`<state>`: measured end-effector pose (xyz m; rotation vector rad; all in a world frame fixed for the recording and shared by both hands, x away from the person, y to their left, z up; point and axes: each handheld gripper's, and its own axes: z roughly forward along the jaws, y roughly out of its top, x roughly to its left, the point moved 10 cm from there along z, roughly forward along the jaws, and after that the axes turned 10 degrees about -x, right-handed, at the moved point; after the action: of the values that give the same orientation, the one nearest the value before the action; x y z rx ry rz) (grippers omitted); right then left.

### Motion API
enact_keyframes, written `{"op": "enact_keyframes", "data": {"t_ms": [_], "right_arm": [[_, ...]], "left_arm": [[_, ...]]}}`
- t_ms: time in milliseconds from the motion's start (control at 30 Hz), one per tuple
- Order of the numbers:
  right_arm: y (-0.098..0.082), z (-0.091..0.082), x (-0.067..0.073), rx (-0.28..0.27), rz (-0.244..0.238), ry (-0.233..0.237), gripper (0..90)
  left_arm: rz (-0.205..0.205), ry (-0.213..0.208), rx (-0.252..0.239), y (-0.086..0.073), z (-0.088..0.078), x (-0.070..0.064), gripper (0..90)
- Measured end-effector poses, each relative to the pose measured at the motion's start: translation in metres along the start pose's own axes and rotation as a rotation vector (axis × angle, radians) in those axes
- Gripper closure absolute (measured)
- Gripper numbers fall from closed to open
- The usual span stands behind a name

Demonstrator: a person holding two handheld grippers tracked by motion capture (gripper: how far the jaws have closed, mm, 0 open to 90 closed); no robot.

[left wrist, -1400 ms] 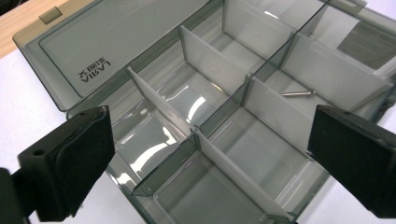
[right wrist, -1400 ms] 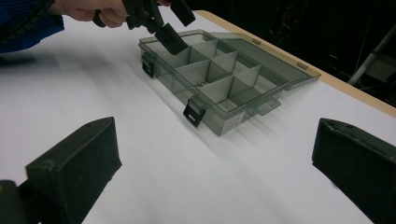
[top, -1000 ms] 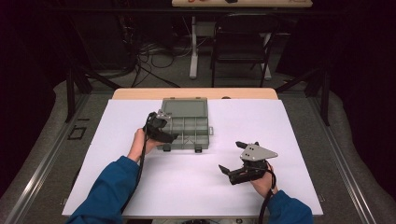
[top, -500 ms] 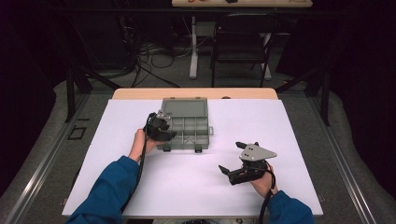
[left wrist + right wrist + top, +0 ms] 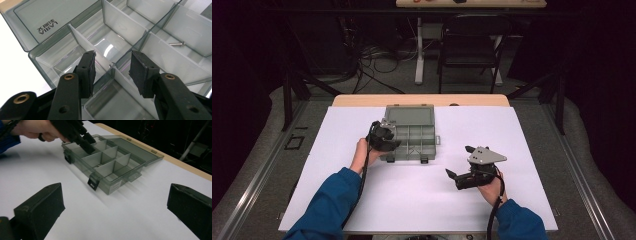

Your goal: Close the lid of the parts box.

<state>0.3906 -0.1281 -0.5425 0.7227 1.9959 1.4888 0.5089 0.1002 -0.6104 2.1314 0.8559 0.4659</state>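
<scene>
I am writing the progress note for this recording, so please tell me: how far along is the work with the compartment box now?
Done: the compartment box lies open, its lid folded back flat. In hand: the left tool has just been closing its jaws astride a white divider, apparently not yet pressing it. One small screw lies in another compartment. Left: probably gripping that divider; the right tool waits open above the white table.

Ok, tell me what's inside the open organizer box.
The organizer box has white dividers and one small screw in a far compartment. The left hand-held gripper covers part of the near compartments.
</scene>
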Motion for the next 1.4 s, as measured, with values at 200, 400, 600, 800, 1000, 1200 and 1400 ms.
{"op": "enact_keyframes", "data": {"t_ms": [200, 400, 600, 800, 1000, 1200, 1400], "right_arm": [[0.003, 0.018, -0.014, 0.035, 0.027, -0.018, 0.0], [0.005, 0.039, -0.025, 0.06, 0.04, -0.02, 0.0], [0.005, 0.06, -0.042, 0.083, 0.06, -0.034, 0.0], [0.009, 0.075, -0.06, 0.093, 0.077, -0.058, 0.0], [0.016, 0.087, -0.067, 0.098, 0.079, -0.057, 0.0], [0.02, 0.101, -0.072, 0.111, 0.084, -0.055, 0.0], [0.021, 0.113, -0.078, 0.133, 0.081, -0.064, 16.7]], "left_arm": [[0.003, -0.003, -0.001, 0.0, 0.0, 0.0, 56.1], [0.005, -0.006, -0.002, 0.0, 0.0, 0.0, 56.4], [0.008, -0.019, -0.006, 0.0, 0.0, 0.001, 56.8], [0.01, -0.03, -0.007, 0.0, 0.0, 0.001, 56.9], [0.012, -0.037, -0.008, 0.0, 0.0, 0.001, 57.0], [0.013, -0.034, -0.009, 0.0, 0.0, 0.001, 57.0], [0.008, -0.037, -0.013, 0.0, 0.0, 0.001, 57.0]]}}
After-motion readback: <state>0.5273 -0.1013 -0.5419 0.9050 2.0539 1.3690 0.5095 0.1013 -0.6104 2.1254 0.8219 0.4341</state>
